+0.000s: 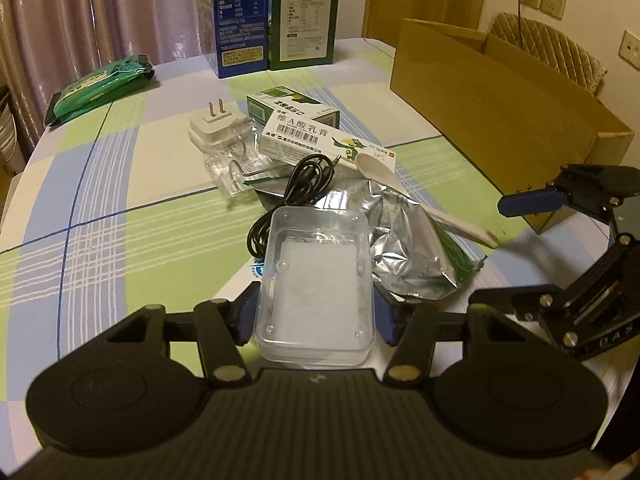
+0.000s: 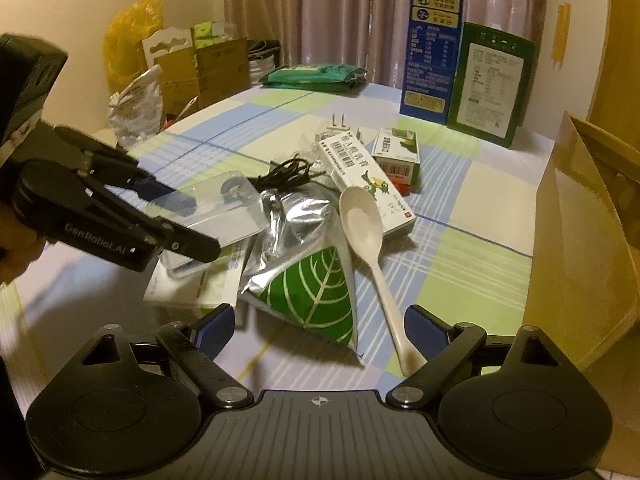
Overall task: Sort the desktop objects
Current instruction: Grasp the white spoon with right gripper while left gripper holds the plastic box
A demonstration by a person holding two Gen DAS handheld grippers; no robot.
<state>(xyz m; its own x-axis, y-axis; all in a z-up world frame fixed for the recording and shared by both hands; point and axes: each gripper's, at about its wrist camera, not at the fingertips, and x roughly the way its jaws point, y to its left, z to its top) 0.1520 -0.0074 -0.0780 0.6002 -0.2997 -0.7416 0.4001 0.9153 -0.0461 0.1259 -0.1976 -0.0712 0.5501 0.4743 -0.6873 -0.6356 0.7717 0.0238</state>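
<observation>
Tabletop (image 1: 120,184): clear box (image 1: 316,280) between left hand-held gripper (image 1: 316,312) pads.

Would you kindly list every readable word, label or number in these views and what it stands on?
"GenRobot.AI": side of the left gripper.
"维A酸乳膏": white ointment box, beside a barcode.
"3.2g/100mL": top of the tall blue carton, partly legible.
Green carton and small green box: print too small or blurred.
</observation>
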